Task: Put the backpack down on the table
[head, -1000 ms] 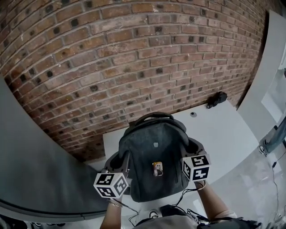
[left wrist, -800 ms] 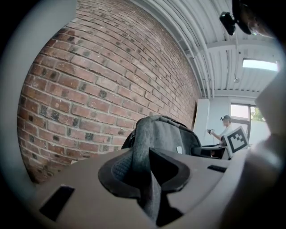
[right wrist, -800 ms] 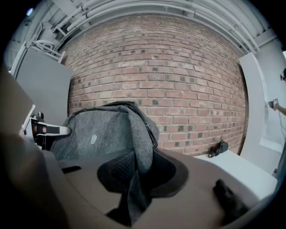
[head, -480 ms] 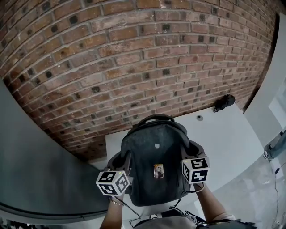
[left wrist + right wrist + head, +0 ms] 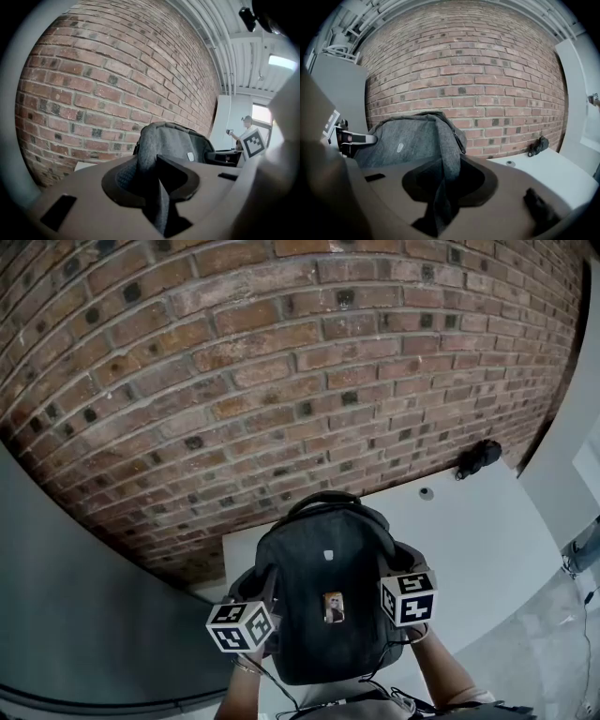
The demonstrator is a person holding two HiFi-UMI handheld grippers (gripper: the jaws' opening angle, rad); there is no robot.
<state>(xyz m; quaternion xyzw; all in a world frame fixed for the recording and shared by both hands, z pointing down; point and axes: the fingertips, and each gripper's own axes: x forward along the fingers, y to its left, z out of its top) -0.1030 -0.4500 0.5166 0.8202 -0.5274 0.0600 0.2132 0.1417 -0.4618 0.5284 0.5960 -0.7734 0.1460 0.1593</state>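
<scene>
Backpack (image 5: pixel 323 559), dark grey: lower centre of head view, upright, over near-left part of white surface (image 5: pixel 469 540); has sunk a little, closer to brick wall (image 5: pixel 281 381). Base contact: cannot tell. Left tool (image 5: pixel 157 187): pinching side fabric, jaws just eased slightly wider. Right tool (image 5: pixel 445 187): nearly closed on side fabric. Set-down judged near, unfinished

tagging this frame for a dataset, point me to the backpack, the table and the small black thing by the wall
backpack (image 5: pixel 323 582), head view, middle of its grey front panel
table (image 5: pixel 469 540), head view, bare white top right of the backpack
small black thing (image 5: pixel 478 457), head view, its dark body beside the brick wall
</scene>
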